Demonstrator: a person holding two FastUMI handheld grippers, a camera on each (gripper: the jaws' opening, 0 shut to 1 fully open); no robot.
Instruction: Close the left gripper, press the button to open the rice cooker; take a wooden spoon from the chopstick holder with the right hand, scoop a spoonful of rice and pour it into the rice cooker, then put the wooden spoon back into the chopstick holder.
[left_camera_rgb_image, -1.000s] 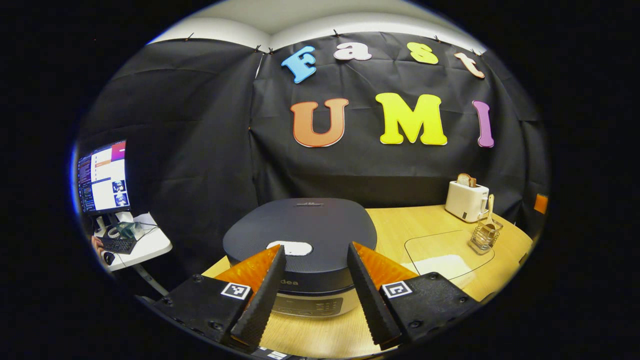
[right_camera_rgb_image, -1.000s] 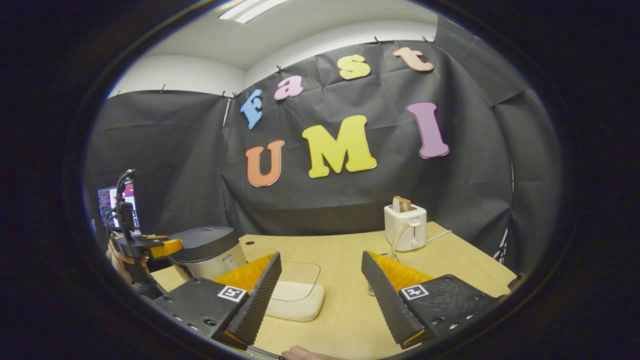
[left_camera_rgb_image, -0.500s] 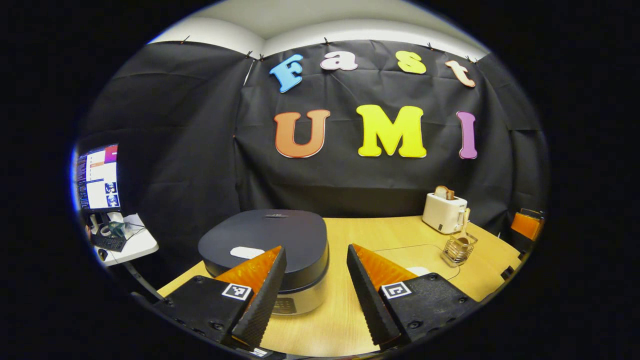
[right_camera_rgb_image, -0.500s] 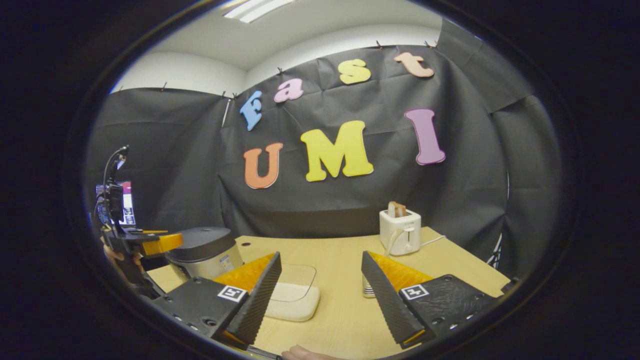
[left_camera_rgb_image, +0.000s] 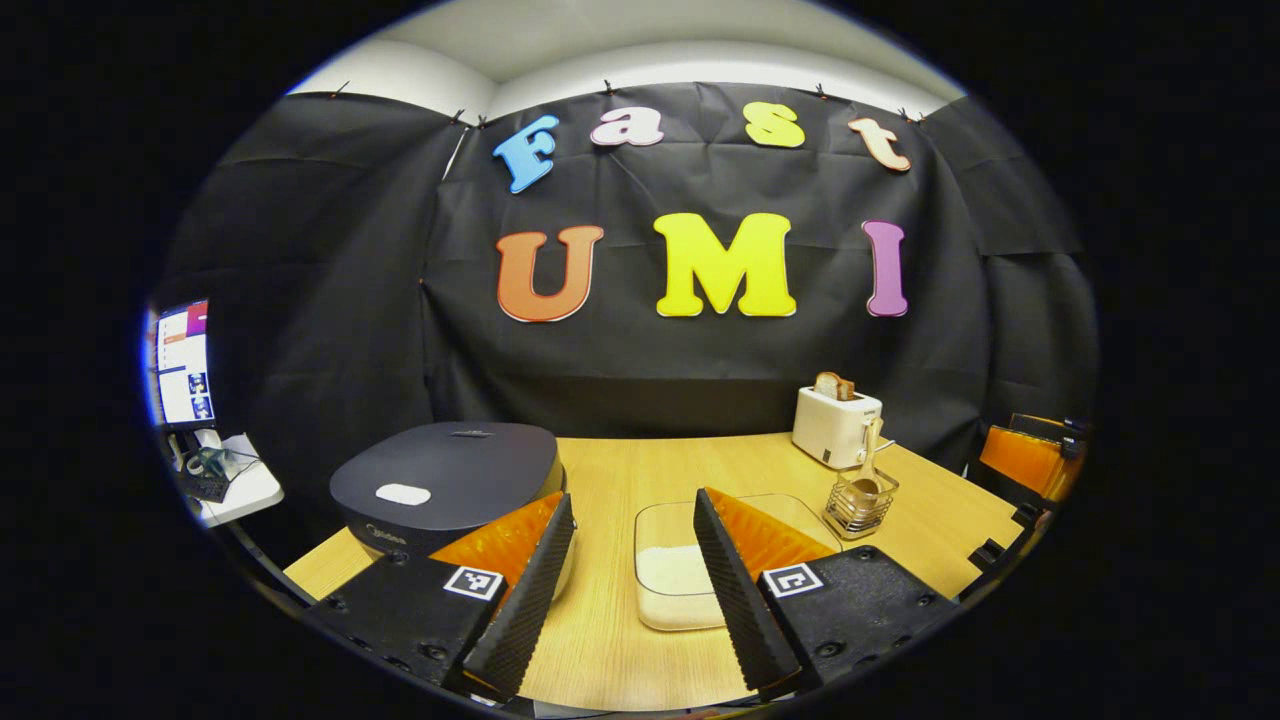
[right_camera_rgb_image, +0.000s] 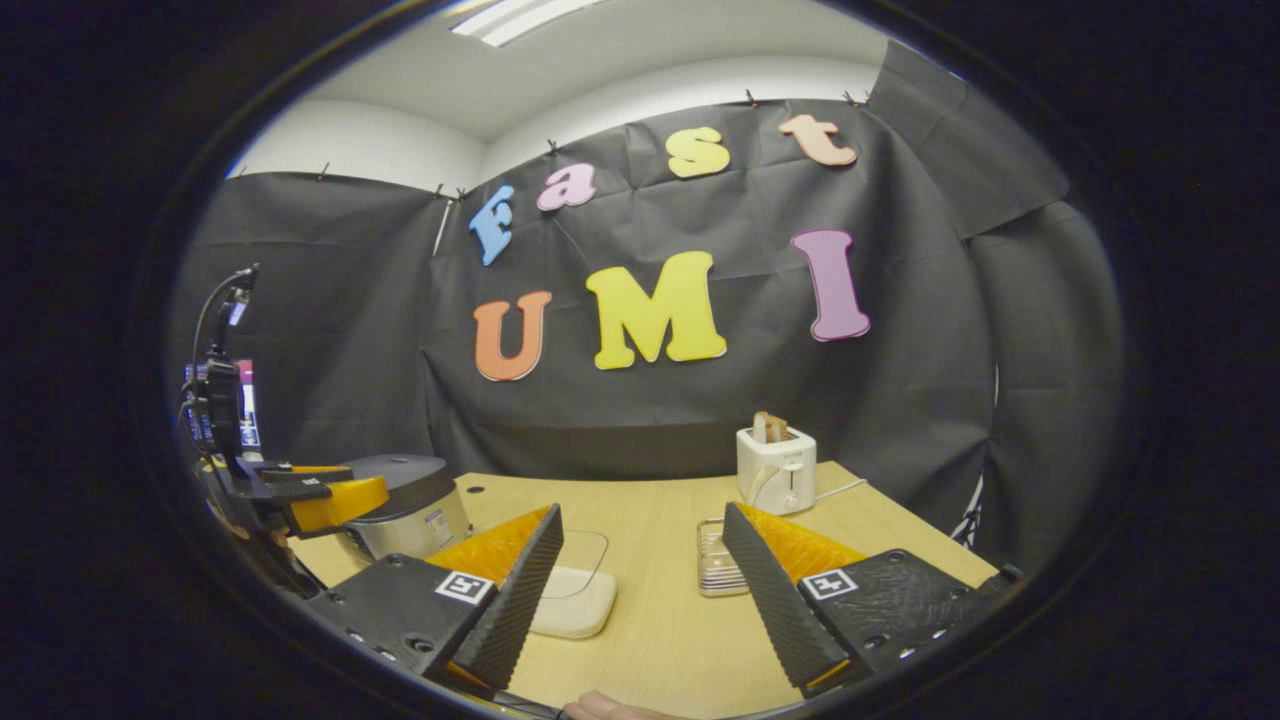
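The dark rice cooker (left_camera_rgb_image: 445, 480) stands at the table's left with its lid down and a white button (left_camera_rgb_image: 403, 494) on top. My left gripper (left_camera_rgb_image: 632, 498) hangs open above the table, to the right of the cooker and apart from it. A clear container of rice (left_camera_rgb_image: 690, 580) lies just ahead between its fingers. A wire chopstick holder (left_camera_rgb_image: 860, 505) holds the wooden spoon (left_camera_rgb_image: 868, 455) upright. My right gripper (right_camera_rgb_image: 642, 510) is open and empty, with the holder (right_camera_rgb_image: 718, 570) close by its right finger, the rice container (right_camera_rgb_image: 565, 600) by its left, and the cooker (right_camera_rgb_image: 405, 505) and left gripper (right_camera_rgb_image: 320, 495) far left.
A white toaster (left_camera_rgb_image: 835, 425) with bread in it stands at the back right, behind the holder. A monitor (left_camera_rgb_image: 180, 365) and a small white side table (left_camera_rgb_image: 235, 480) are off the table's left edge. A hand (right_camera_rgb_image: 600, 708) shows at the bottom of the right gripper view.
My left gripper has drawn back from above the cooker and swung right, so the cooker now sits smaller and to the left. The right gripper shifted slightly. Both stayed open.
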